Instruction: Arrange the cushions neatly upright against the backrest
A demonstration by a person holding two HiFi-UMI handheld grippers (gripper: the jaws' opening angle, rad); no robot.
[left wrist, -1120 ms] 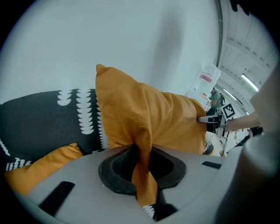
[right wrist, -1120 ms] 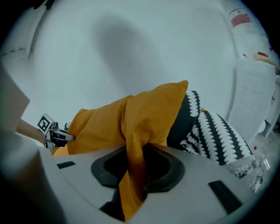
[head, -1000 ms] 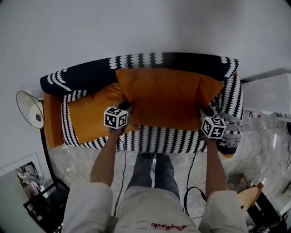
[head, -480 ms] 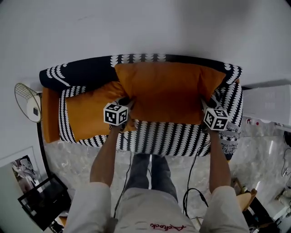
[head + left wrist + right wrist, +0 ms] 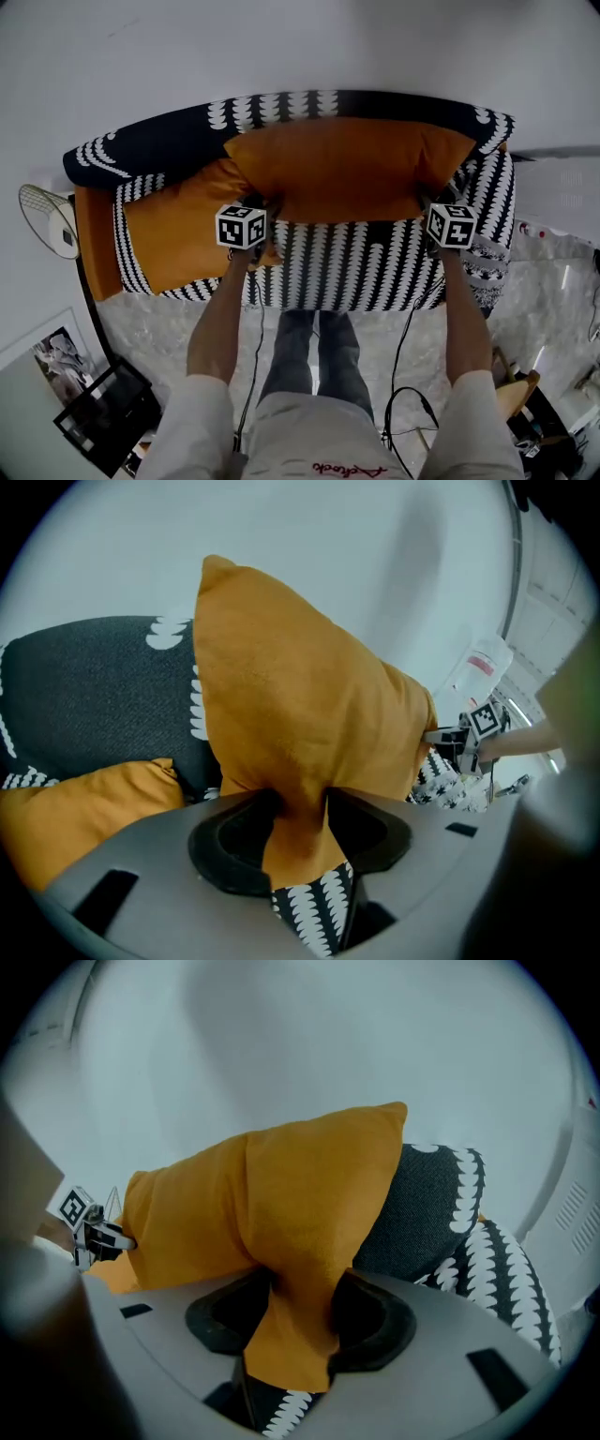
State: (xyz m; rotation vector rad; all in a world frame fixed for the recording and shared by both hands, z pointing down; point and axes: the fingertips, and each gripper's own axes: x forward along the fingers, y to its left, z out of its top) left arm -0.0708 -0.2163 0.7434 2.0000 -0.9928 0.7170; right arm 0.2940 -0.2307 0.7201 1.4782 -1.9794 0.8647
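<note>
Plain pale wall (image 5: pixel 281 47) behind; marbled stone floor (image 5: pixel 544 281) in front. One sofa (image 5: pixel 347 272), upholstered in a black-and-white scalloped stripe, with a dark backrest (image 5: pixel 169 150) along its rear edge. One large orange cushion (image 5: pixel 347 169) stood upright on the seat, from its middle to its right end, its top edge leaning on the backrest and its lower edge on the seat. One second orange cushion (image 5: pixel 178 230) lay flatter on the left part of the seat, its right end tucked under the lower left corner of the large one. The left gripper (image 5: pixel 255 204) was at the large cushion's lower left corner; its jaws had just been opening, yet a gathered fold of orange cloth filled the narrow gap and touched both pads. The right gripper (image 5: pixel 433 202) was at the lower right corner, in like state: jaws just eased apart, with a bunched fold of the same cushion pressed between them. One round wire-guarded fan (image 5: pixel 47 220) stood on the floor, beside the sofa's left end.
</note>
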